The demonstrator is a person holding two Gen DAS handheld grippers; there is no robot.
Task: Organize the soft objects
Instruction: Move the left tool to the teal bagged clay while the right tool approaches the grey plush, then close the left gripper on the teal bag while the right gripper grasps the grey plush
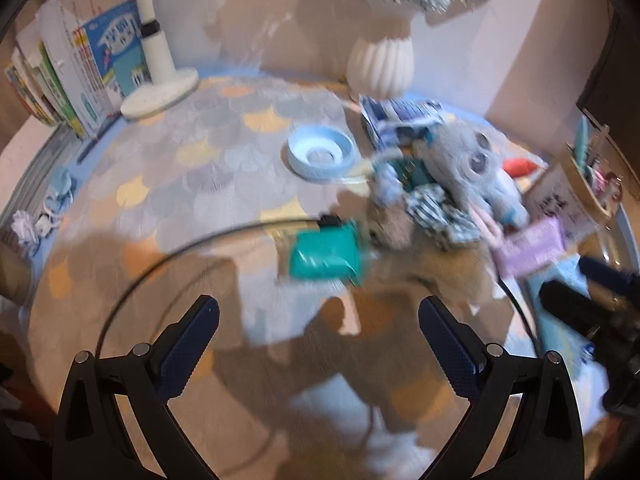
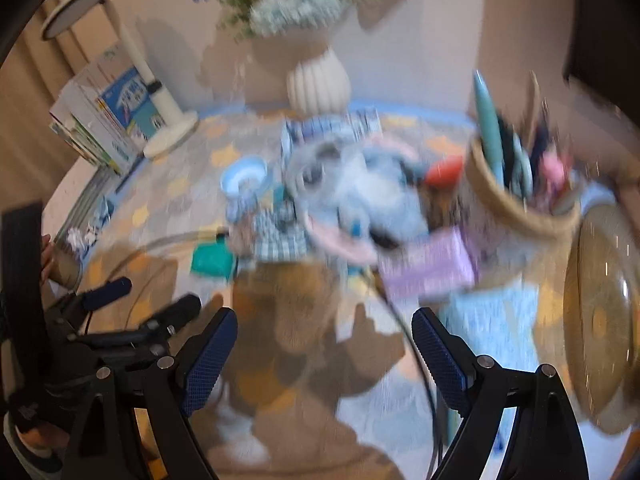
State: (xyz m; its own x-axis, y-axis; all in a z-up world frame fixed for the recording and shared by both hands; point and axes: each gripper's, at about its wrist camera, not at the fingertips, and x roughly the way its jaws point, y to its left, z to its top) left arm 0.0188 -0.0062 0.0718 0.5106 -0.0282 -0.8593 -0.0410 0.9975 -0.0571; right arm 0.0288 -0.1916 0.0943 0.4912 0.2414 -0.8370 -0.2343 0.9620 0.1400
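A grey-blue plush toy [image 1: 472,164] lies in a heap at the right of the table, with a checked cloth [image 1: 440,212] and a brown fuzzy item [image 1: 394,226] against it. It also shows blurred in the right wrist view [image 2: 360,188]. A teal pouch [image 1: 326,256] lies in front of the heap. My left gripper [image 1: 318,320] is open and empty above the table, short of the pouch. My right gripper [image 2: 324,332] is open and empty in front of the heap, and it shows at the right edge of the left wrist view [image 1: 588,292].
A light blue bowl [image 1: 322,154], a white ribbed vase [image 1: 380,66], a white lamp base [image 1: 160,94] and books [image 1: 92,64] stand behind. A purple pack [image 2: 428,268], a pen holder [image 2: 520,196] and a clear dome lid [image 2: 604,328] are at the right. A black cable [image 1: 168,256] crosses the mat.
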